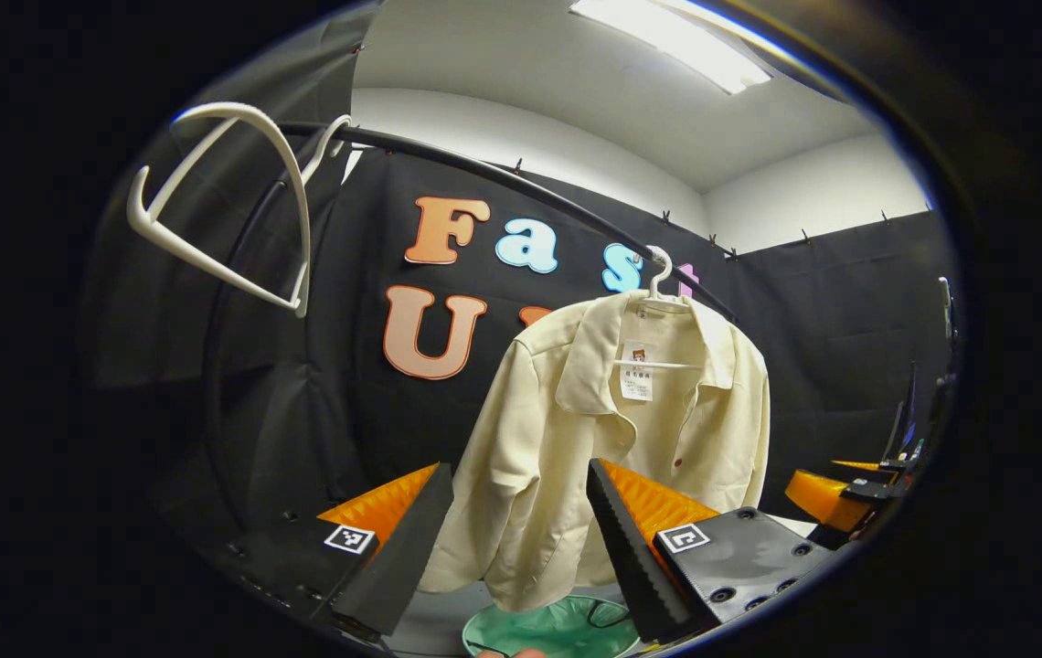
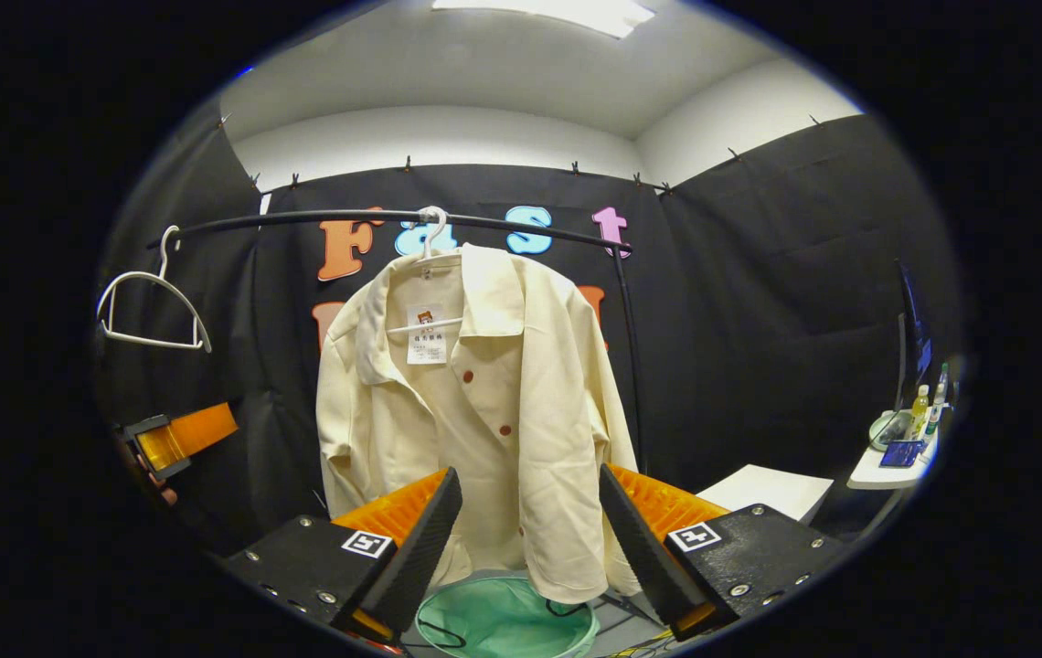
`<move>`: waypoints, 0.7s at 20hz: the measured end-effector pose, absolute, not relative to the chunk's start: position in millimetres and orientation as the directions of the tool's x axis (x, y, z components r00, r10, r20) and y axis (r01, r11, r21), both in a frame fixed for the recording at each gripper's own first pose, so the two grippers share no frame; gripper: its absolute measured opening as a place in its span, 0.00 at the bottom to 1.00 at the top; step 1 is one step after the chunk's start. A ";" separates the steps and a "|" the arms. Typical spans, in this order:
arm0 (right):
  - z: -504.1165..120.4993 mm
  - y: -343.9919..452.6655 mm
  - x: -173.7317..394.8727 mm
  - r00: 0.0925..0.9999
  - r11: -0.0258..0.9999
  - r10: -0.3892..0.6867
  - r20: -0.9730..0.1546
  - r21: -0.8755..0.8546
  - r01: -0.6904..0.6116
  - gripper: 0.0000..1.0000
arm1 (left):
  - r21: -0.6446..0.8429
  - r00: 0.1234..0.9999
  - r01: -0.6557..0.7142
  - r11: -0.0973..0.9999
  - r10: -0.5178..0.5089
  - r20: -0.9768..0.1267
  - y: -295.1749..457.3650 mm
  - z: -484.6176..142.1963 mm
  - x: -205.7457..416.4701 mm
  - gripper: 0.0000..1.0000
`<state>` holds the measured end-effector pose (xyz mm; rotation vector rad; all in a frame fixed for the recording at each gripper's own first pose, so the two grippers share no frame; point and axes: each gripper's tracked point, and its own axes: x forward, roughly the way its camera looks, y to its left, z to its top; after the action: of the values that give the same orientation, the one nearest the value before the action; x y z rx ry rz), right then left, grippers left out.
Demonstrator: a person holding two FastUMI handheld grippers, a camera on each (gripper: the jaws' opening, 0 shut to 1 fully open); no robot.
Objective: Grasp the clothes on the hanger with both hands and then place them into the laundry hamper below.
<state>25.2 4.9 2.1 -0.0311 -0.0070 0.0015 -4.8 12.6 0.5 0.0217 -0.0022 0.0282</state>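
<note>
We've got both jaws apart, nothing gripped. Shirt (image 2: 475, 411) hangs from the rail (image 2: 320, 217), long axis vertical, dead ahead of the right gripper (image 2: 528, 521); left gripper (image 1: 521, 521) looks nearer. Hamper (image 2: 503, 621) directly below the hem.

black cloth walls (image 2: 759, 302), ceiling light (image 1: 676, 41), perhaps side table (image 2: 887, 471)

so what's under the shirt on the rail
A green laundry hamper sits right below the cream shirt, open at the top. The shirt's hem and both grippers cover part of its rim, so its inside can't be seen fully.
</note>
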 end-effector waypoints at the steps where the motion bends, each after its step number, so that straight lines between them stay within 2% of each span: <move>1: 8.6 6.3 37.0 1.000 0.999 -0.005 0.020 -0.040 0.006 0.94 | 0.019 1.000 -0.030 0.999 0.030 0.001 13.3 -0.2 -5.8 0.96; 2: 14.6 10.4 49.7 0.999 0.999 -0.007 0.035 -0.046 0.009 0.94 | 0.015 1.000 -0.030 0.999 0.030 0.000 13.6 0.0 -7.2 1.00; 5: 27.1 40.2 95.6 0.999 0.998 0.006 0.052 -0.061 -0.003 0.94 | 0.003 0.999 -0.036 0.999 0.036 -0.003 19.5 -0.5 -11.6 1.00; 6: 27.2 46.2 113.5 0.999 0.998 -0.013 0.040 -0.067 0.015 0.94 | 0.000 0.999 -0.039 0.999 0.039 -0.004 23.1 -0.2 -12.9 0.96; 8: 30.2 66.6 150.1 0.998 0.996 -0.042 0.042 -0.074 0.045 0.94 | -0.006 0.999 -0.053 0.999 0.053 -0.001 31.5 0.5 -14.5 0.97; 14: 9.6 59.1 241.6 0.975 0.970 -0.217 0.038 -0.104 0.220 0.95 | 0.024 0.999 -0.053 0.998 0.052 0.005 56.8 3.6 -21.8 0.97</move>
<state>241.6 59.1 9.6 -0.1077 -0.0262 -0.2207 -21.8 56.8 3.6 0.0245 -0.0039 0.0526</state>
